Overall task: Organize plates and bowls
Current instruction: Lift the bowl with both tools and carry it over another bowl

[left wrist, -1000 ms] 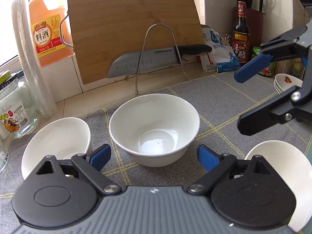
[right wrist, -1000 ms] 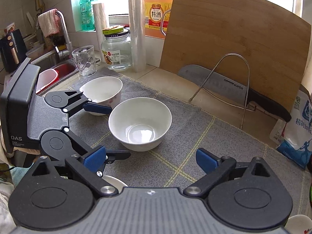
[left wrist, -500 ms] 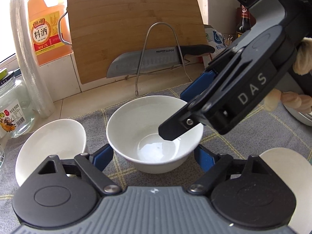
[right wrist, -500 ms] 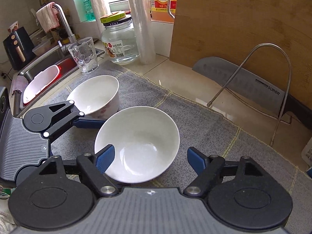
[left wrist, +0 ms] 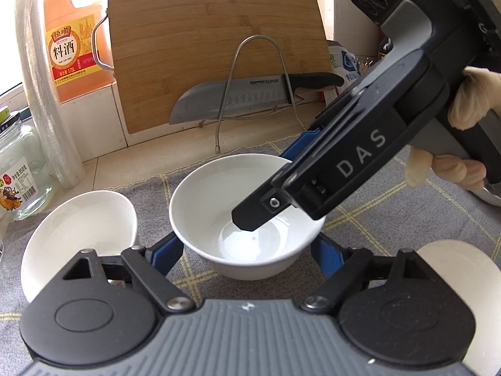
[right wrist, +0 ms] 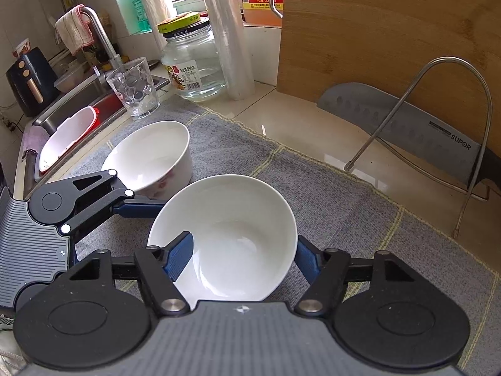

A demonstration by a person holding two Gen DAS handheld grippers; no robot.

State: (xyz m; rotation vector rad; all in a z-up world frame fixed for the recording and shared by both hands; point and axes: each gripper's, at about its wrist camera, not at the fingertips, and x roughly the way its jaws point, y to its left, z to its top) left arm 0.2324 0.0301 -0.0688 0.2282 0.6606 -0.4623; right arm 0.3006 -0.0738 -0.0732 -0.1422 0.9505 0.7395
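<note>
A white bowl (left wrist: 219, 200) (right wrist: 231, 238) stands upright on the grey mat in the middle. My left gripper (left wrist: 247, 250) is open, its blue fingers on either side of the bowl's base. My right gripper (right wrist: 241, 257) is open and straddles the bowl's right rim: one finger inside, one outside. It shows in the left wrist view as a black body (left wrist: 360, 156) reaching in from the right. A second white bowl (left wrist: 78, 235) (right wrist: 153, 156) stands to the left. A third white bowl (left wrist: 463, 282) sits at the lower right.
A bamboo cutting board (left wrist: 213, 40) leans on the back wall with a knife (left wrist: 238, 100) in a wire rack (left wrist: 256, 78). A glass jar (right wrist: 194, 59), a tumbler (right wrist: 134, 91), a plastic roll (right wrist: 228, 31) and an orange bottle (left wrist: 75, 37) stand at the back left. A sink (right wrist: 75, 116) lies further left.
My right gripper has swung in from the right and come down over the middle bowl's rim. My left gripper has edged closer to the same bowl. The bowls have not moved.
</note>
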